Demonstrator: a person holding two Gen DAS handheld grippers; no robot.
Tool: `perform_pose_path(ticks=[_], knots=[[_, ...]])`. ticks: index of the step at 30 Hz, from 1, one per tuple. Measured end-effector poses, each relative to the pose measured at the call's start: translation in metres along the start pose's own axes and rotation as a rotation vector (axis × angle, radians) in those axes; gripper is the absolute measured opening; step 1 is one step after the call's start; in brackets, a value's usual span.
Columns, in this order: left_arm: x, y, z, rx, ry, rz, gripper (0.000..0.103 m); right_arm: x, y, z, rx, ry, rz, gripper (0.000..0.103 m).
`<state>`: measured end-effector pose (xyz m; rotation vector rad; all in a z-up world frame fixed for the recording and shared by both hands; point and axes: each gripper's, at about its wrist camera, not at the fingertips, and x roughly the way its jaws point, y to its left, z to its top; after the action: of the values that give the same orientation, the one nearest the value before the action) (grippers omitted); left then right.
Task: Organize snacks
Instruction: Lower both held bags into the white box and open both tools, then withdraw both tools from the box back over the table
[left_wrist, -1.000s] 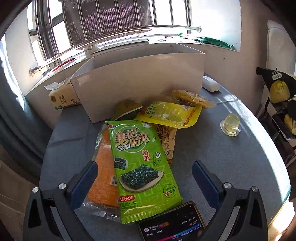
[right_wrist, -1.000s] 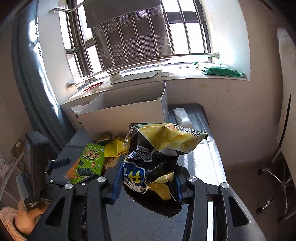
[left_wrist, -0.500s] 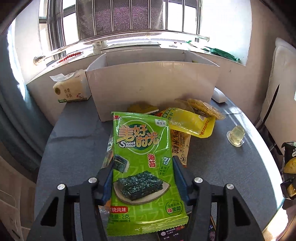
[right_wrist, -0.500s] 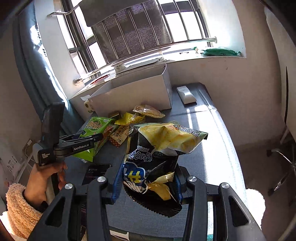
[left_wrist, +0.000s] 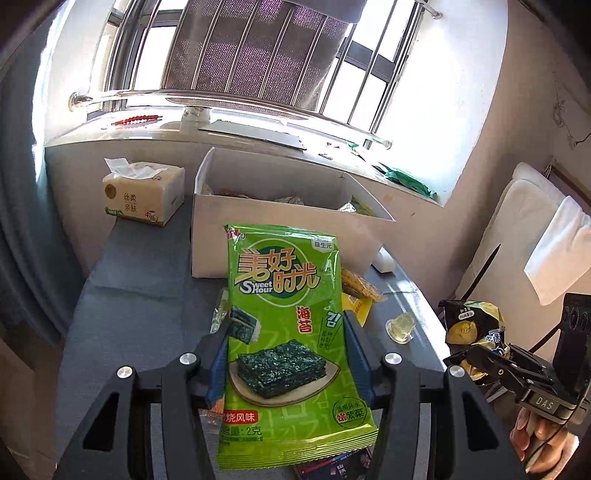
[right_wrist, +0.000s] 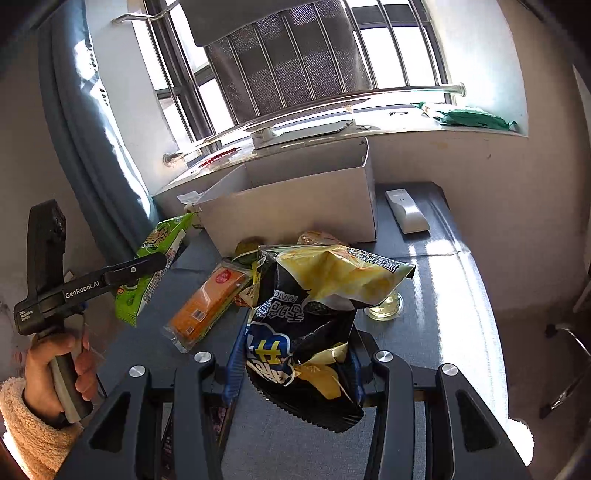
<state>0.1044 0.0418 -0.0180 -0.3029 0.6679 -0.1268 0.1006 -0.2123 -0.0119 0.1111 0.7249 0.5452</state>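
my left gripper (left_wrist: 284, 354) is closing its jaws on the flat, glossy green foil seaweed packet (left_wrist: 286, 332), lifted off the table in front of the open white cardboard box (left_wrist: 280, 225). my right gripper (right_wrist: 295, 369) is clamped on the crumpled black-and-yellow crisp bag (right_wrist: 314, 314), held over the grey table (right_wrist: 443, 332). both look light, slippery and crushable, so i judge a mid-edge hold safest.

Left gripper (left_wrist: 284, 354), jaws closing on the seaweed packet (left_wrist: 284, 332), raised above the table (left_wrist: 129, 295); right gripper (right_wrist: 295, 365), clamped on the crisp bag (right_wrist: 310, 314), also above the table.
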Motion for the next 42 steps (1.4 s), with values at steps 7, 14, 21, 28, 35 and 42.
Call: perform_pose_path(ticks=[7, 14, 21, 28, 35, 42], knots=[[0.026, 0.001, 0.082, -0.010, -0.055, -0.061, 0.059, 0.050, 0.000, 0.097, -0.011, -0.041, 0.046, 0.049], [0.101, 0.014, 0.161, -0.047, 0.004, -0.052, 0.059, 0.144, -0.018, 0.188, 0.008, 0.073, -0.021, 0.049], [0.173, 0.036, 0.186, -0.078, 0.115, -0.017, 0.059, 0.217, -0.029, 0.224, -0.037, 0.181, -0.143, 0.049], [0.205, 0.054, 0.193, -0.084, 0.181, 0.075, 0.096, 0.244, -0.040, 0.233, -0.041, 0.215, -0.230, 0.060], [0.190, 0.058, 0.183, -0.072, 0.164, 0.090, 0.103, 0.231, -0.032, 0.229, -0.062, 0.166, -0.227, 0.103], [0.126, 0.044, 0.174, -0.009, 0.075, 0.049, 0.103, 0.180, -0.015, 0.219, -0.081, 0.091, -0.177, 0.103]])
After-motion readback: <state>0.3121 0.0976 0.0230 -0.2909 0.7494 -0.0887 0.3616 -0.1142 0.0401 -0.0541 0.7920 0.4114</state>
